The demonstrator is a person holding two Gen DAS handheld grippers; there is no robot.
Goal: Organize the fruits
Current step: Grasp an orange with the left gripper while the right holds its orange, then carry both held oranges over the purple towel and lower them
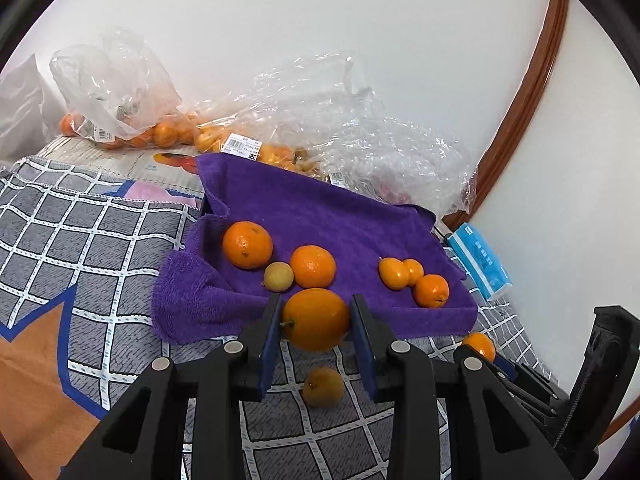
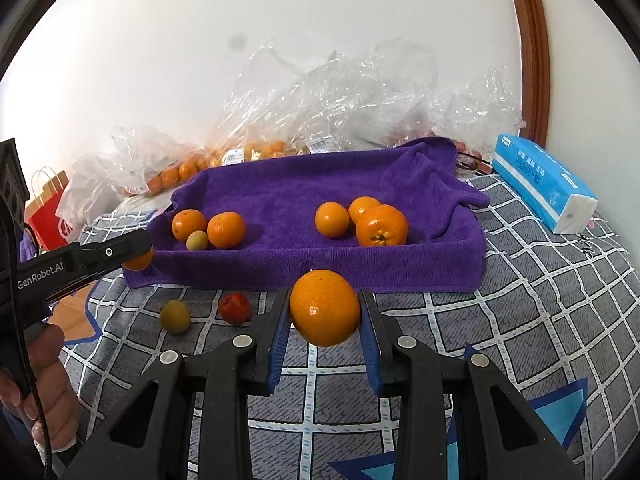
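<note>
Two oranges are being carried toward the purple towel-lined tray (image 2: 400, 264), one in each tool.

The left tool (image 1: 316, 322) is clenched on an orange (image 1: 316, 319) at the tray's near edge; the right tool (image 2: 325, 312) is clenched on another orange (image 2: 324, 307) just short of it. Round, smooth skins are being gripped near the fingertips, so either fruit could slip out, or roll into the loose fruits on the bedspread (image 2: 540, 320) if released early.

- A towel-lined tray (image 2: 400, 268) sat on the checked cloth (image 2: 540, 320), with bags of fruit (image 2: 256, 148) behind it against the wall.
- Three fruits (image 2: 208, 230) lay at the tray's left end and three more (image 2: 362, 220) toward its right.
- A tissue pack (image 2: 544, 184) lay right of the tray.
- Two small fruits (image 2: 206, 312) lay on the cloth before the tray's left part.
</note>
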